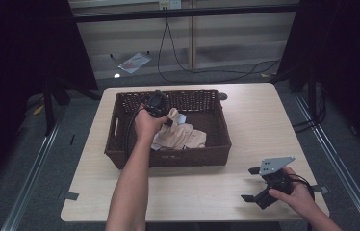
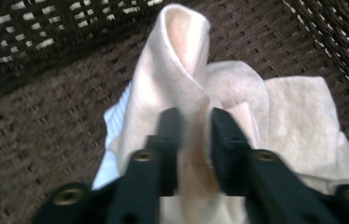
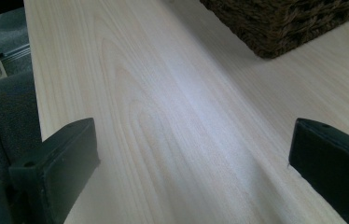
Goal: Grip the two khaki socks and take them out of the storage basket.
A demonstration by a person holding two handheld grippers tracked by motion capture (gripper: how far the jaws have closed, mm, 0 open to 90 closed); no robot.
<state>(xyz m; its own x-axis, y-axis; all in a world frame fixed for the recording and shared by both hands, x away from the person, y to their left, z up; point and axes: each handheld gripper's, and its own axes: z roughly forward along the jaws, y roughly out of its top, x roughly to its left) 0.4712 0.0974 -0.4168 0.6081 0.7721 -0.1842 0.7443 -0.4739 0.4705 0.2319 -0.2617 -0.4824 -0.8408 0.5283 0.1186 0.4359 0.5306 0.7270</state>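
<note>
The cream cloth (image 2: pixel 177 70) lies crumpled in the right half of the dark wicker basket (image 1: pixel 120 139), with a pale blue-white piece (image 2: pixel 112 121) tucked under its edge. One fold of it stands up as a narrow ridge, and that ridge runs straight between the left gripper (image 2: pixel 195 140), whose fingers (image 2: pixel 170 135) are clenched on the fabric from both sides. In the high view the left gripper (image 1: pixel 161 113) reaches down into the basket from its near-left side, so the cloth hangs directly beneath the grip and the way out is probably straight up over the rim. The right gripper (image 1: pixel 252 185) rests well apart on the counter (image 1: pixel 245 125), near its front right corner, its fingers (image 3: pixel 56 163) spread wide with nothing between them.
</note>
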